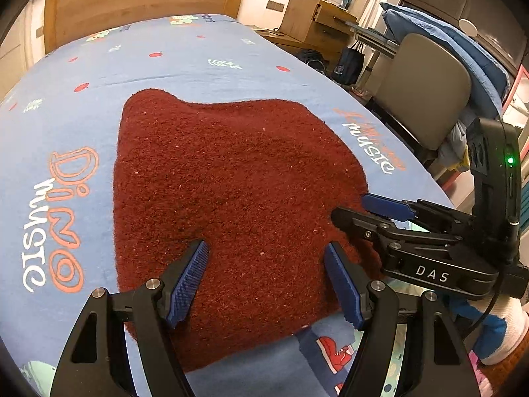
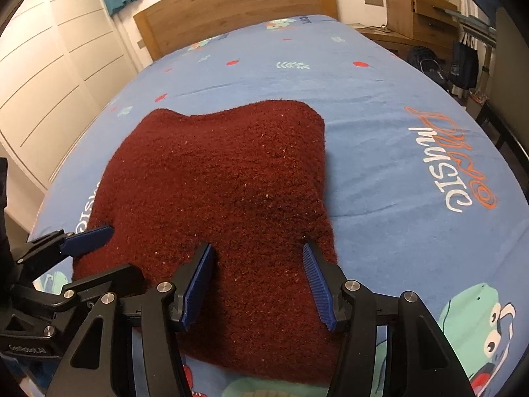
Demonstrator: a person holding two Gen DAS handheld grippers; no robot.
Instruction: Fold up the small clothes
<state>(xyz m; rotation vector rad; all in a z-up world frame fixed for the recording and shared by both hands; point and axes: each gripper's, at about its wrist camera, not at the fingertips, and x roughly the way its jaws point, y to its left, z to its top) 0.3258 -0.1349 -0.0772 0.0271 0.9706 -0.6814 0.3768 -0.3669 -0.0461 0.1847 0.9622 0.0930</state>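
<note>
Left wrist view: dark red knit garment (image 1: 228, 205) lies flat mid-bed, near the foot edge of the blue sheet (image 1: 185, 63), left gripper (image 1: 266, 281) jaws apart above it, nothing gripped; right wrist view: right gripper (image 2: 258, 284) likewise apart over the garment's (image 2: 218, 192) near hem, so it looks partly folded, final folds probably still left.

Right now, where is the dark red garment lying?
The dark red garment lies flat on the blue printed bedsheet, in the middle of both wrist views, between two "Dino music" prints, with both grippers over its near edge.

Warm indoor light, sharp focus, soft shadows, strong fisheye bending, dark corners
</note>
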